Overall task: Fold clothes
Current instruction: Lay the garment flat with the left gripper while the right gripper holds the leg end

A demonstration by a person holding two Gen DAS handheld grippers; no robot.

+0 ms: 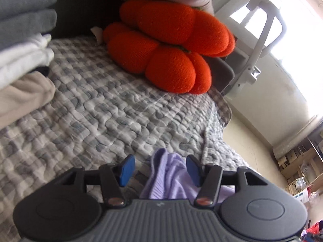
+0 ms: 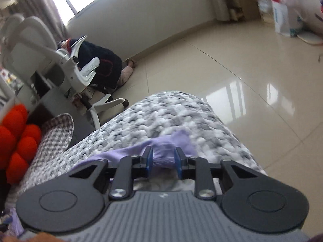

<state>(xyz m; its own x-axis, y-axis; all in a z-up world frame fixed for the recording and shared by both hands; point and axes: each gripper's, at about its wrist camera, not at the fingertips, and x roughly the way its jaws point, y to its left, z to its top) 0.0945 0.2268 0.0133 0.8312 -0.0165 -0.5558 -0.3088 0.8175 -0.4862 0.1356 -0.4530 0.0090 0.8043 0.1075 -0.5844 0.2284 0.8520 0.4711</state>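
Garment: lilac cloth (image 1: 171, 179) spread on the checked bed quilt (image 1: 101, 109).
Left tongs (image 1: 160, 170): held spread, cloth bunched between.
Right tongs (image 2: 163, 159): cloth edge pinched.

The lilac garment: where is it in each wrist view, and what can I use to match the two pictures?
Left wrist: the lilac garment is at bottom centre, bunched between the open fingers of the left claw.
Right wrist: it lies low centre on the checked quilt, between the fingers of the right claw, trailing left.
Shared landmark: the orange plush cushion, upper centre in the left wrist view, at the left edge in the right.
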